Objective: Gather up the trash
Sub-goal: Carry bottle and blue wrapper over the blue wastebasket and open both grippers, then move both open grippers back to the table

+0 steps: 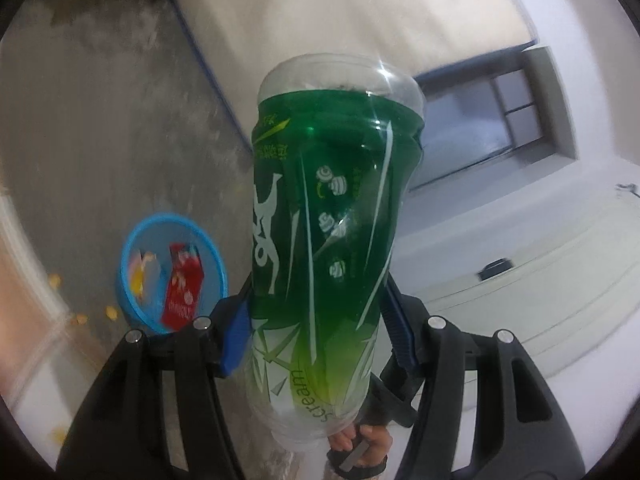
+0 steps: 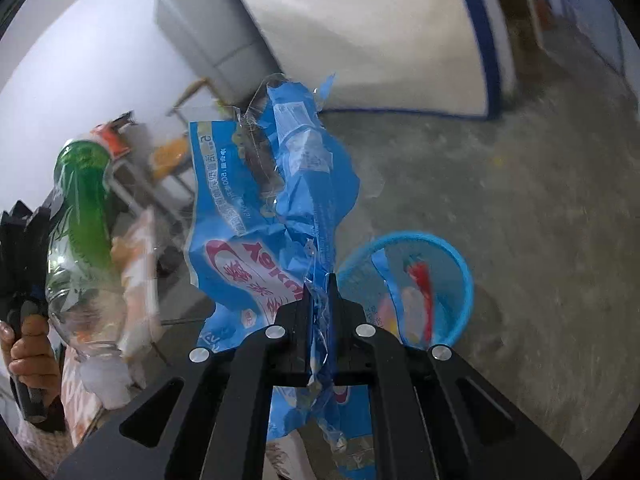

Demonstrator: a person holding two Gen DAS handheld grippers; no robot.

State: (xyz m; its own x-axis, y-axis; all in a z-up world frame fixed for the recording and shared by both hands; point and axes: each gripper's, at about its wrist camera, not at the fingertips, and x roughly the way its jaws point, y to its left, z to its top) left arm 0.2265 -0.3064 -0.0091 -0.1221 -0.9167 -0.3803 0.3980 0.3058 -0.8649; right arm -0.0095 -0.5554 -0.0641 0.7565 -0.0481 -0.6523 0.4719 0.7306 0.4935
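I'd bring each load right over the bin [image 2: 404, 292], which sits on the floor just beyond and right of my right tongs [image 2: 320, 300], before letting go. Those tongs point steeply down, pinched together on the wrapper [image 2: 264, 200]. My left tongs [image 1: 316, 320] tilt less, clamped on the bottle [image 1: 324, 220], neck toward me, bin low to their left.
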